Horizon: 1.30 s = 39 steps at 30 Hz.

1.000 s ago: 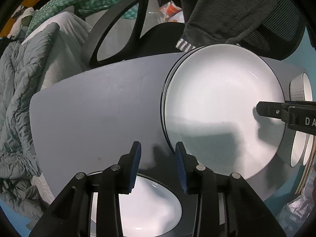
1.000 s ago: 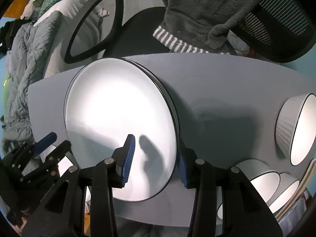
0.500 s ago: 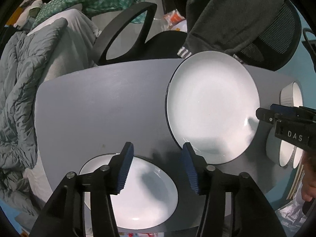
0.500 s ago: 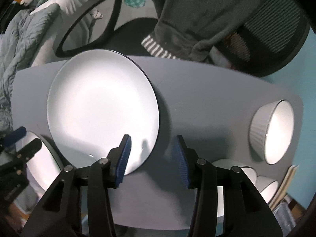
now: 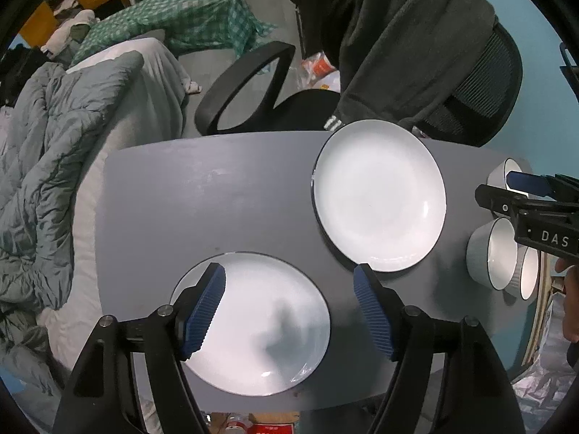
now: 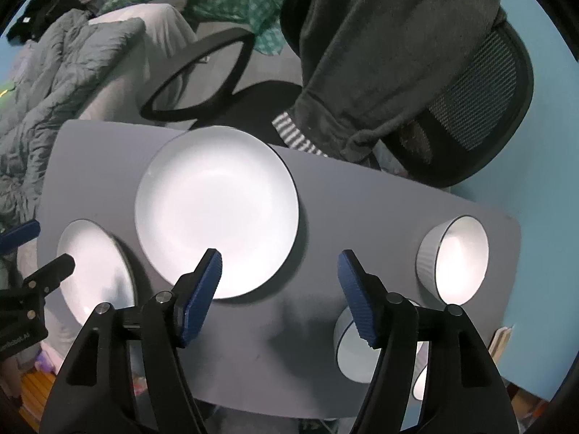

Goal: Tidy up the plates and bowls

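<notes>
Grey tabletop (image 5: 217, 199), both grippers pointing down at it from above.

Left gripper (image 5: 289, 311): jaws spread wide, have just been opening, nothing between the blue pads. Directly under it, a white plate (image 5: 253, 325) with a thin dark rim, lying flat near the table's near edge; the left pad overlaps its left rim in view, the right pad stands just past its right rim. Beyond and right of the claw, a larger white plate (image 5: 380, 195), flat, close to the first but apart. Farther right, at the table end, ribbed white bowls (image 5: 485, 253) clustered together, partly hidden behind the right gripper (image 5: 524, 188) entering from that side.

Right gripper (image 6: 278, 296): jaws parted, have just been opening, empty; bare table shows between the pads. Left of the claw, the small plate (image 6: 94, 267), with the left gripper (image 6: 43, 249) at the frame edge over it. The large plate (image 6: 217, 209) sits just beyond the left pad. Right of the claw, one ribbed bowl (image 6: 456, 260) stands alone; two more bowls (image 6: 354, 354) sit behind the right finger, partly hidden.

Beyond the table: black office chair (image 6: 470, 108) draped with a dark grey garment (image 6: 380, 54).
</notes>
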Available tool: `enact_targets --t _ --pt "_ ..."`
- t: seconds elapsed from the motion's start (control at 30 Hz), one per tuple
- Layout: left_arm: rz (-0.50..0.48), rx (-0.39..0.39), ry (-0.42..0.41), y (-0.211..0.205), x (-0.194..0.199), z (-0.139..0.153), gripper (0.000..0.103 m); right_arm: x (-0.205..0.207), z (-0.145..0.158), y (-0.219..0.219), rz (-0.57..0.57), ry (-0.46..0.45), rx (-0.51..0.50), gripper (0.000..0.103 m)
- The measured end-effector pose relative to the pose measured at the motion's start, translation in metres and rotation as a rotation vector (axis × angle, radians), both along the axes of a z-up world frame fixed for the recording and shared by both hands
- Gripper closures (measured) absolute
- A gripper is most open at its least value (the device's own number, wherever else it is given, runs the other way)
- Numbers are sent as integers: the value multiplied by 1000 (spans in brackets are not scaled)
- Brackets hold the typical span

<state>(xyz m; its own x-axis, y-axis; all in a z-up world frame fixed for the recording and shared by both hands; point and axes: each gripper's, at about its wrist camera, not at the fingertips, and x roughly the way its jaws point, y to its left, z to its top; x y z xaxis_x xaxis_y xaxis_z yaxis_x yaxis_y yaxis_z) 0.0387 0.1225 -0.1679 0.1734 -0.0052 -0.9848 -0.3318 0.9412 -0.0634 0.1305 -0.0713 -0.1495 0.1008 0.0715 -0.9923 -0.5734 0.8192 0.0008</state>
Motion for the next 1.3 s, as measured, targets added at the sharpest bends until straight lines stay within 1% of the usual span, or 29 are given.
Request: enact_targets --t 0.07,0.1,0.17,0.4,0.7,0.83,1.07,1.17,1.3 --pt "20 21 -14 3 -7 8 28 -4 8 2 7 -4 9 37" --pt "33 30 -33 5 -13 14 28 -6 11 3 9 -7 15 37" --pt "54 30 -59 9 -20 22 28 -11 19 5 13 -19 21 37" --pt "144 -21 -135 23 -50 40 28 -30 42 15 43 -61 52 37" --pt "186 -19 -206 35 -86 56 28 -55 69 30 68 -112 100 37" --pt "186 -17 -234 40 -98 64 28 -64 77 35 76 -106 125 37" --pt "201 -21 -224 53 -114 62 28 -79 82 46 107 -95 144 37" --pt "217 -30 -216 60 -120 57 28 -84 82 53 124 -89 145 37" --pt "226 -50 -182 68 -127 45 28 -88 75 60 140 -73 147 37"
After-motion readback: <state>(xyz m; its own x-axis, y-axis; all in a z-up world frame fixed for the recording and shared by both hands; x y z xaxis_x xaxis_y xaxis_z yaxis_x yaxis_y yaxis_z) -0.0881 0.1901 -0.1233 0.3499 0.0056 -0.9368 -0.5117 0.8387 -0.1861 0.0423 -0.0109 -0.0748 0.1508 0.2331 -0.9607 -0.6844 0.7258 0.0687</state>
